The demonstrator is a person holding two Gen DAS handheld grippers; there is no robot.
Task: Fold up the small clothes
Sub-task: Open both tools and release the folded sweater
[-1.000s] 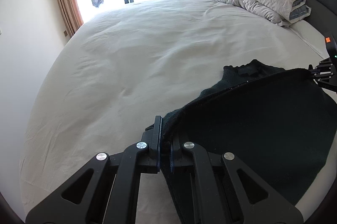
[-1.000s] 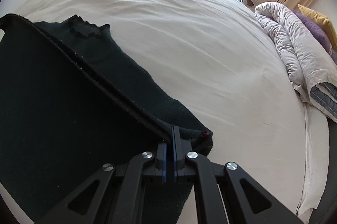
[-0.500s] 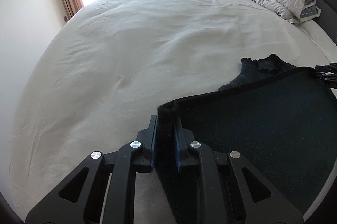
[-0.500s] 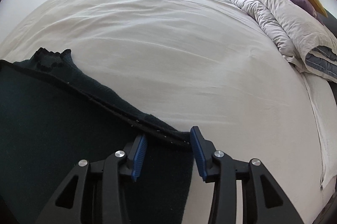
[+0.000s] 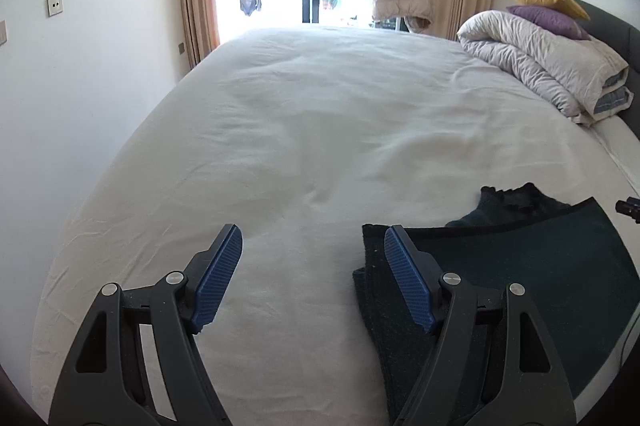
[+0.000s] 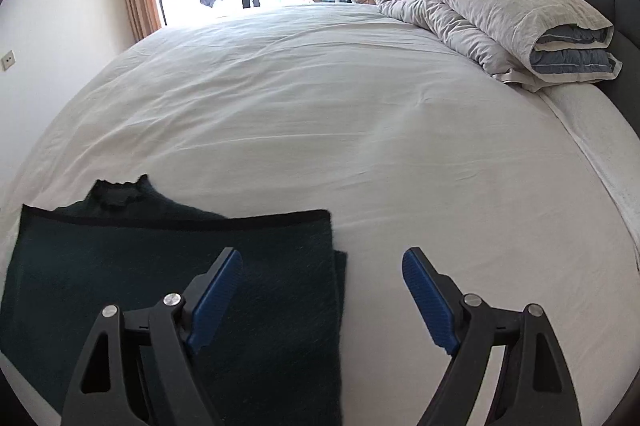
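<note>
We see the dark sweater (image 6: 168,266) lying folded on the near side of the white bed (image 6: 360,113), its long edge running left to right. Both our left gripper (image 5: 312,278) and right gripper (image 6: 322,290) are opening, holding nothing, one over each end

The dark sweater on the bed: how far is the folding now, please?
Done: the dark sweater lies on the white bed with its bottom hem folded up toward the collar. In hand: nothing; the left gripper and the right gripper are opening, with no cloth pressed between the pads. Left: probably further folds to make it smaller, since it is wide and the collar shows.
</note>
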